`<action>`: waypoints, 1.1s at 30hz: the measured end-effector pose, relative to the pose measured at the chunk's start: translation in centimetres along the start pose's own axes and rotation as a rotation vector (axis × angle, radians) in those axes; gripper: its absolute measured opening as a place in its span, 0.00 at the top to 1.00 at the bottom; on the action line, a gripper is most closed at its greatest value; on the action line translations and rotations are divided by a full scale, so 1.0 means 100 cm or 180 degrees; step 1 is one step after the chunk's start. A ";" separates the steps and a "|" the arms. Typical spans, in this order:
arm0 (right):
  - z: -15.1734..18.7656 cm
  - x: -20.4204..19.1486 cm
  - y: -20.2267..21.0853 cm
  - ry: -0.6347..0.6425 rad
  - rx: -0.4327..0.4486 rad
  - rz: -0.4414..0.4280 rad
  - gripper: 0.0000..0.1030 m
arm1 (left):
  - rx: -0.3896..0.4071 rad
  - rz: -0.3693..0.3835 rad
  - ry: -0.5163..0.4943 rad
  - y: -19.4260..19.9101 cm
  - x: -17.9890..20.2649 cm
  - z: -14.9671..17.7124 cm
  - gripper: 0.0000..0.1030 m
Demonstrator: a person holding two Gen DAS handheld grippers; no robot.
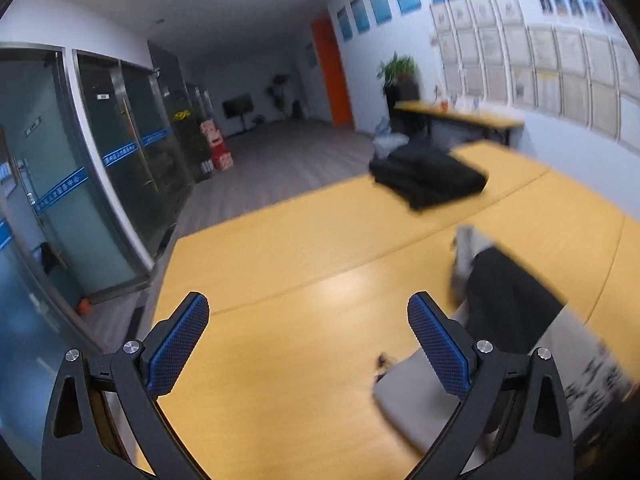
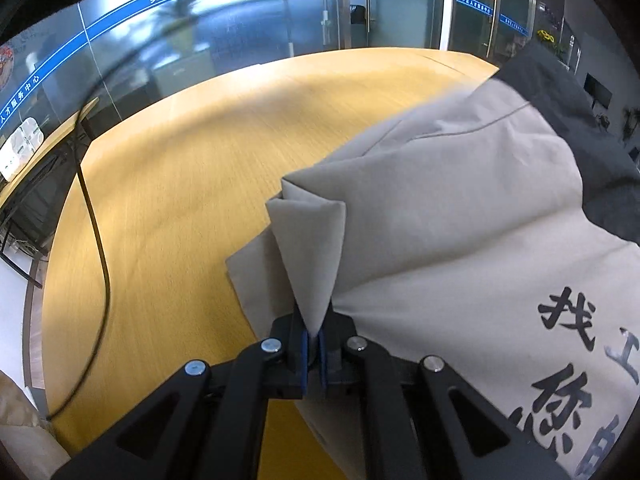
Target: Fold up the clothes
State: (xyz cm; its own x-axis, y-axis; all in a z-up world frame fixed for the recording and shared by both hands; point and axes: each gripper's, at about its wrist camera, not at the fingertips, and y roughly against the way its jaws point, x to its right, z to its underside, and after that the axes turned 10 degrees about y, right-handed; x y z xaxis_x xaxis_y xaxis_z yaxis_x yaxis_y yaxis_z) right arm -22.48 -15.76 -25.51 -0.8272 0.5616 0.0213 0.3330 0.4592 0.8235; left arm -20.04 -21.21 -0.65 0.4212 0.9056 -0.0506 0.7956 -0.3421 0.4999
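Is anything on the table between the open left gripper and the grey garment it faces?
Nothing visible: bare yellow wooden table lies between the open left gripper and the grey-and-black printed garment. The folded black clothes pile sits farther back, off that path. The right gripper already pinches the garment.

The left wrist view looks forward from behind the left tongs [image 1: 308,344], low over the counter [image 1: 280,248], down a long room; its far side fills the upper frame. The right wrist view sits close above the counter [image 2: 168,200], behind the right tongs [image 2: 314,354], facing glass walls. Both views share the counter and the grey garment [image 1: 404,396] [image 2: 440,220], at lower right in each.
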 end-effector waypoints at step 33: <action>0.081 0.166 0.108 -0.0405 -0.0360 -0.0031 0.49 | -0.0983 0.1196 -0.1020 -0.100 0.117 0.167 0.00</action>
State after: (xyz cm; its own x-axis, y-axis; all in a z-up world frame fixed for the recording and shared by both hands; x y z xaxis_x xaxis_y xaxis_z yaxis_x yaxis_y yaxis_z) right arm -28.98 4.12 -20.88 -0.7636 0.6435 -0.0531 0.2663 0.3888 0.8820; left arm -15.76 -11.44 -20.67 0.7991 0.5985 -0.0560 0.4224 -0.4928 0.7608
